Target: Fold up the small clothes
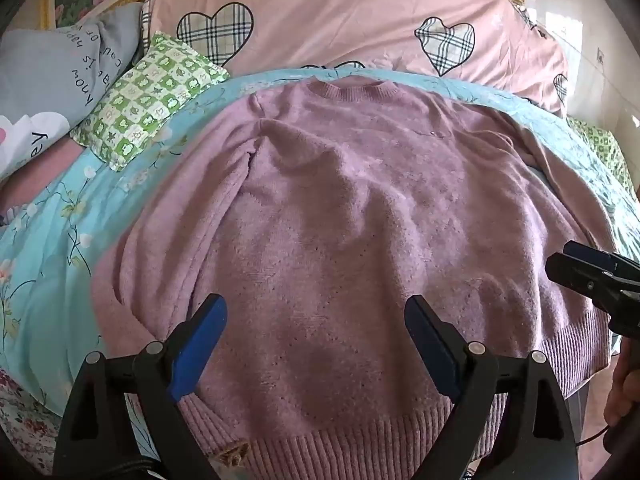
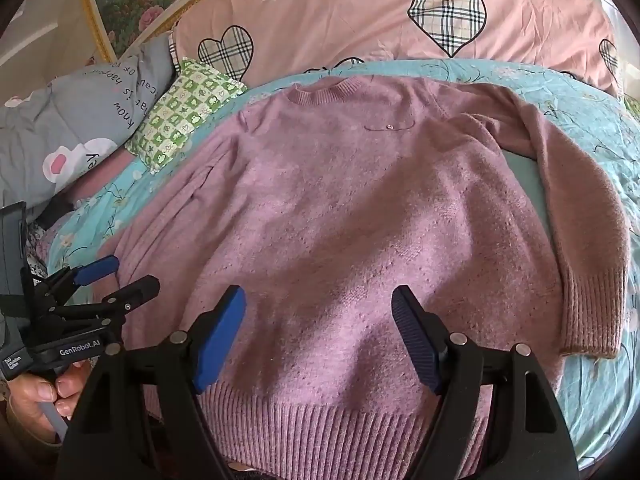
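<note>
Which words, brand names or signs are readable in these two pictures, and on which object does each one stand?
"GenRobot.AI": white print on the body of the left gripper, seen from the right wrist view.
"know": black print, upside down, on the grey pillow; the other words of its lines are cut by folds and not surely readable.
Small white label at the left gripper's rear end: too small to read.
The purple sweater shows no text.

Black left gripper, blue pads, silver screws, "GenRobot.AI" lettering, bare-skinned hand
</note>
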